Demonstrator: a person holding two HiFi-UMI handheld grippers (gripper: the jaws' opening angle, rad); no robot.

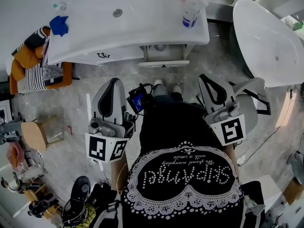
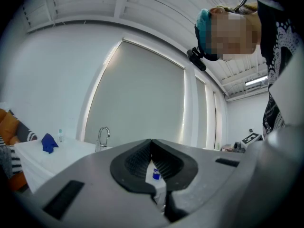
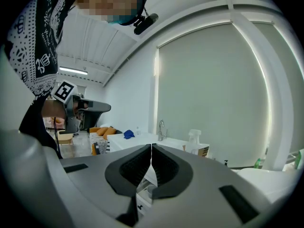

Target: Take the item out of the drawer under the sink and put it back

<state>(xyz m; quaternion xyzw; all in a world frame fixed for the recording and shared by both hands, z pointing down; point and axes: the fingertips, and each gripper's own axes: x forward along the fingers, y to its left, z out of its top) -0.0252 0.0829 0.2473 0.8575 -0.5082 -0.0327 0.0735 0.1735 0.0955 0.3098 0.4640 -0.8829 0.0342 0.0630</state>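
Person standing near side of sink counter point(image 1: 142, 30), holding two grippers level, both pointing toward drawer point(image 1: 163, 63), probably lining up for reach.

Left gripper point(image 1: 114, 81), right gripper point(image 1: 204, 77): jaws pressing together, pinching nothing.

One drawer standing pulled out, one pale round item point(image 1: 160, 47) sitting inside, fitting either awaiting removal or already returned.

Far on counter: one spray bottle point(image 1: 191, 11) right, one blue cloth point(image 1: 59, 25) left.

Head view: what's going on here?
A person stands facing the sink counter with a tool in each hand. The left tool and right tool are both shut and empty, held short of the drawer, which stands partly open under that counter. Neither touches anything.
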